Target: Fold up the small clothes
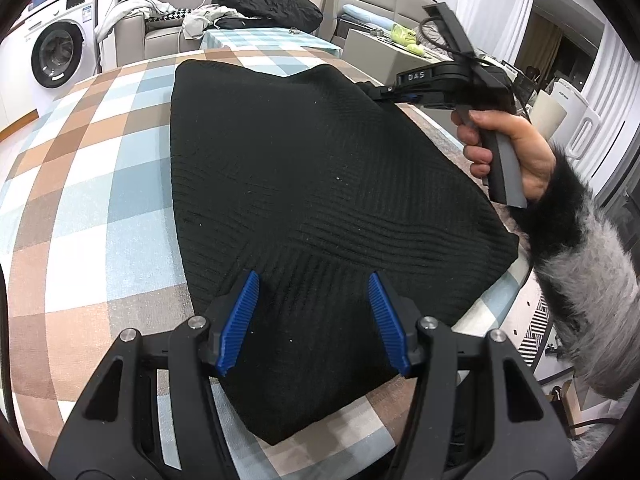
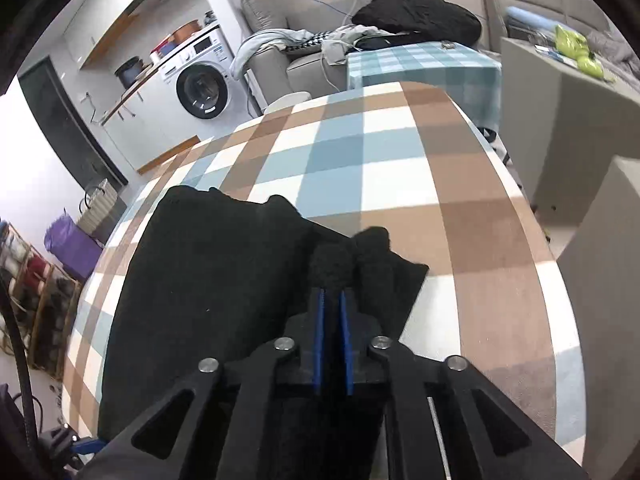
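While my right gripper (image 2: 334, 300) pinches the black knit garment's (image 1: 312, 184) far corner, I carry the fold.
My left gripper (image 1: 312, 320) hangs open above the near hem on the checked tablecloth (image 1: 92, 184); I'd draw across low, meeting edges squarely.

- A knit garment (image 1: 320, 200) lies spread on the surface (image 1: 100, 200), filling its middle and right part.
- The left tongs (image 1: 314, 320) hang over the garment's near end.
- The right tongs (image 2: 332, 300) sit at the garment's far right edge, with a fold of it between them.
- Beyond the surface's far edge stands a sofa (image 1: 168, 12) with a heap of clothes (image 1: 268, 0) on it.
- A washing machine (image 1: 60, 52) stands at far left.
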A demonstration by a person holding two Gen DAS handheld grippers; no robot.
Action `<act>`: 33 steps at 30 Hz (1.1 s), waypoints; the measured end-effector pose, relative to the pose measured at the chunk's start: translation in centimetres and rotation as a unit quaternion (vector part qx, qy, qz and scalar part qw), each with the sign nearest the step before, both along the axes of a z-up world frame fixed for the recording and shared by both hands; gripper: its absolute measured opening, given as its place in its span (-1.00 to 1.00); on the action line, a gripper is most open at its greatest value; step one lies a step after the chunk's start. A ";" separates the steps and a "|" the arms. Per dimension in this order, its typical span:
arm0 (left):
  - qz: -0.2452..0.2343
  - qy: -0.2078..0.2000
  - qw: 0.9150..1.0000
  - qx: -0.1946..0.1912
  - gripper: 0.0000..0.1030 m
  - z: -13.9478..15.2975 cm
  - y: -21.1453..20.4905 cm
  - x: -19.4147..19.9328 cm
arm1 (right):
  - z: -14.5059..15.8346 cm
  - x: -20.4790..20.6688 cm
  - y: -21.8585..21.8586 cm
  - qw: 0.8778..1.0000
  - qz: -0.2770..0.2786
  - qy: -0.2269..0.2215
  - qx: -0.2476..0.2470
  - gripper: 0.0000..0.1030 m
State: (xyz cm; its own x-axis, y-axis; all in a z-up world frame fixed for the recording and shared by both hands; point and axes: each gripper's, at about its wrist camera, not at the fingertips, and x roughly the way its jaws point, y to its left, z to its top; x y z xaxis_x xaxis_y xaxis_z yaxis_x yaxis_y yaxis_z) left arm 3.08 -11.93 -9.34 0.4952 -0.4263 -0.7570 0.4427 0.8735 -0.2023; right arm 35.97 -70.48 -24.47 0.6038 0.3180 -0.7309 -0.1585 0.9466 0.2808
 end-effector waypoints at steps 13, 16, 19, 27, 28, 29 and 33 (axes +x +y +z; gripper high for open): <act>0.009 0.000 1.000 -0.009 0.06 0.1 0.4 0.1 | 0.7 -3.5 4.6 0.996 0.080 0.037 0.017 -0.39; 0.015 -0.001 1.000 -0.015 0.06 0.4 0.8 -0.1 | -0.2 -3.1 5.2 0.997 0.072 0.036 -0.005 -0.80; 0.019 -0.006 1.000 -0.014 0.06 0.7 1.2 -0.1 | 2.2 -4.7 5.5 0.996 0.087 -0.017 0.006 -0.83; 0.035 -0.002 0.999 -0.020 0.06 0.4 1.8 0.3 | -0.6 -4.2 4.4 0.997 0.055 0.058 0.001 -0.67; 0.036 -0.003 0.999 -0.020 0.06 0.5 2.0 0.3 | -0.6 -4.8 3.9 0.996 0.059 0.056 0.023 -0.57; 0.038 -0.004 0.999 -0.021 0.06 0.5 2.1 0.3 | -0.5 -5.9 3.3 0.995 0.060 0.055 0.049 -0.53; 0.049 0.000 0.998 -0.027 0.06 0.4 2.5 0.4 | -1.2 -12.2 2.5 0.990 0.065 0.064 0.103 -0.51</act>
